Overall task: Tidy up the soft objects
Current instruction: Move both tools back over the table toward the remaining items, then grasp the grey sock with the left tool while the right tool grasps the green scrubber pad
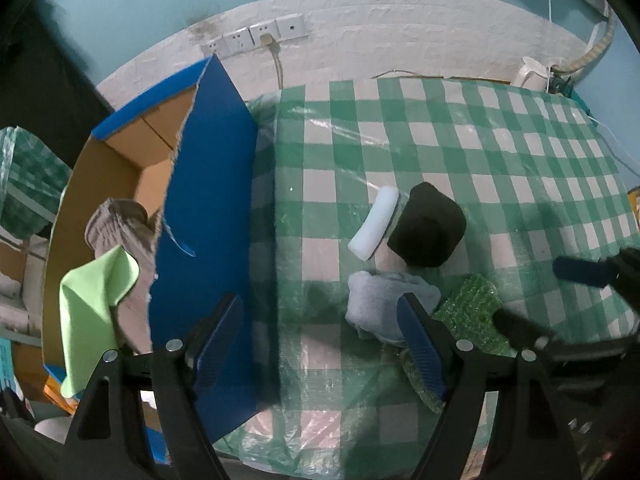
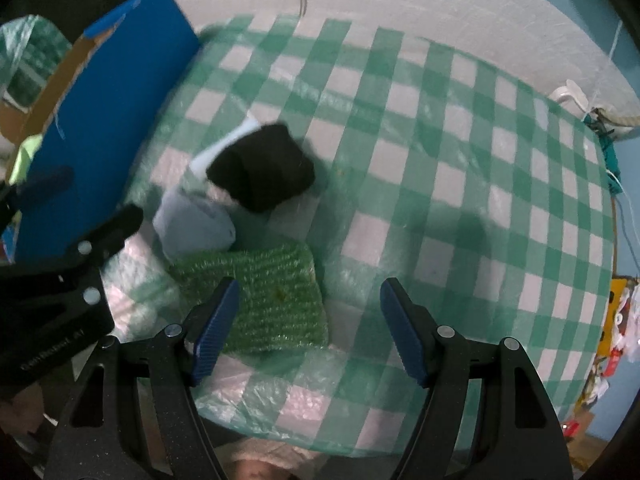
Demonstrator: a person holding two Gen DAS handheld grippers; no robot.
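My left gripper [image 1: 320, 344] gapes empty above the pale blue folded cloth [image 1: 384, 304]; only its view shows the blue cardboard box [image 1: 208, 200] holding a lime-green cloth [image 1: 92, 312]. My right gripper [image 2: 310, 328], also open, hangs over the green knitted pad [image 2: 264, 300].

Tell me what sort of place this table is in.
Probably a room in a home: a table under a green checked tablecloth against a white brick wall with wall sockets, and a cardboard box holding cloths beside it.

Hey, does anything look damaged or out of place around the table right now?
Yes: the cardboard box beside the table has a ragged, torn edge on its blue flap. A light green cloth hangs over the box's rim.
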